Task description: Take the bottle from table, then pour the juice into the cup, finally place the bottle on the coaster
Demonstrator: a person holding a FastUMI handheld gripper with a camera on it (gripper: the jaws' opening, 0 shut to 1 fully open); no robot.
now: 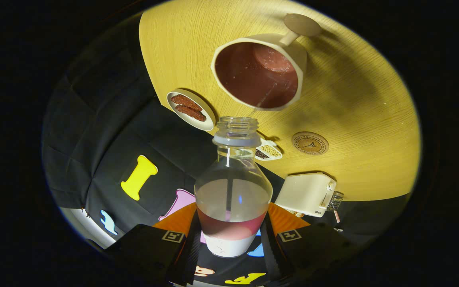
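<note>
Gripper [231, 239] clamped on the lower body of a clear bottle [232, 191], 1 finger pressing each side, the bottle held between them. Cap off, threaded neck pointing ahead toward the cup [259, 73]. Some reddish juice [229, 229] pooled in the bottle's lower part near the fingers, the rest of the body clear.

Just beyond the bottle mouth, a cream cup with a side handle, standing on the wooden table [365, 103], already holding reddish-brown juice. A thin streak visible between the bottle mouth and the cup's near rim.

Left of the cup, a small oval plate [191, 109] carrying 2 dark brown pieces. Right of the bottle neck, a small divided dish [268, 150] with pale and dark grains. Further right, a round cork coaster [310, 143], bare, well apart from the cup. Nearer the gripper, by the table edge, a cream toaster [307, 194].
</note>
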